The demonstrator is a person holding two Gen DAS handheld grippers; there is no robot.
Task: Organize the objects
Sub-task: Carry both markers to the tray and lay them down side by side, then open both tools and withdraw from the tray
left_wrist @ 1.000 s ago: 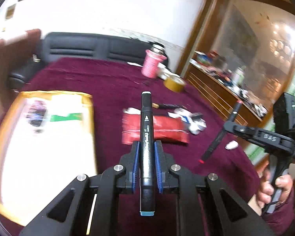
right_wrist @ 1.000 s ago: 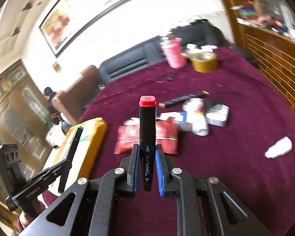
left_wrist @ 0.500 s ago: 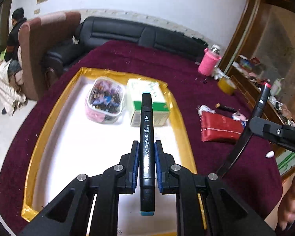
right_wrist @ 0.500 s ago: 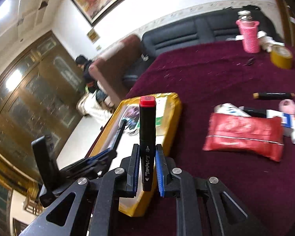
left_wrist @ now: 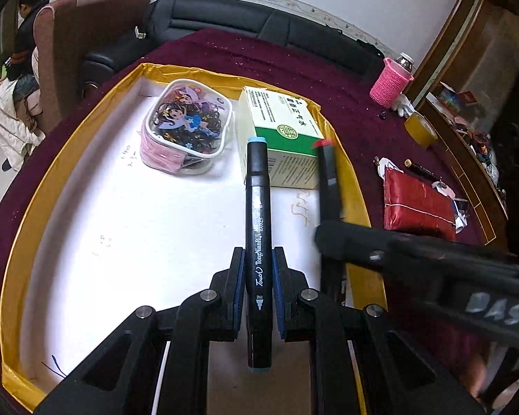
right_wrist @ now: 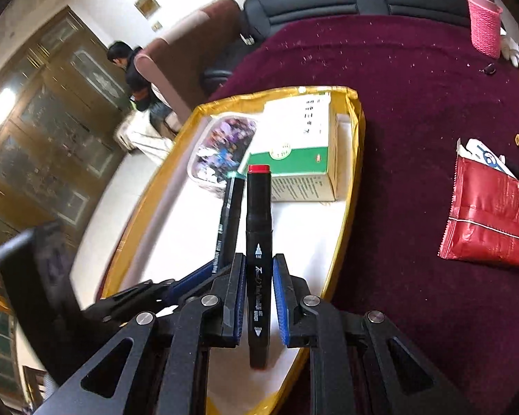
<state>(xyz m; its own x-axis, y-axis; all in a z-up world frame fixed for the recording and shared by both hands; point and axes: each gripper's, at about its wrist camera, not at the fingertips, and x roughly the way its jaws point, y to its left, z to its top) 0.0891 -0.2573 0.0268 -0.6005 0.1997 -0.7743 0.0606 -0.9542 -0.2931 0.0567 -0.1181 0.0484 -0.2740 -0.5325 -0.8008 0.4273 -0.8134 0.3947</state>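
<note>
Left gripper (left_wrist: 257, 276) clamped on a blue-capped marker (left_wrist: 257, 207), right gripper (right_wrist: 259, 294) clamped on a red-capped marker (right_wrist: 258, 228), both side by side above the gold-rimmed tray (left_wrist: 86, 114), green-and-white box (left_wrist: 280, 124) and cartoon pouch (left_wrist: 187, 124) at its far end

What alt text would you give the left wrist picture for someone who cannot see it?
The left gripper clamps a black marker with blue caps above a gold-rimmed white tray holding a cartoon pouch and a green-and-white box. The right gripper's red-capped marker hangs alongside.
</note>
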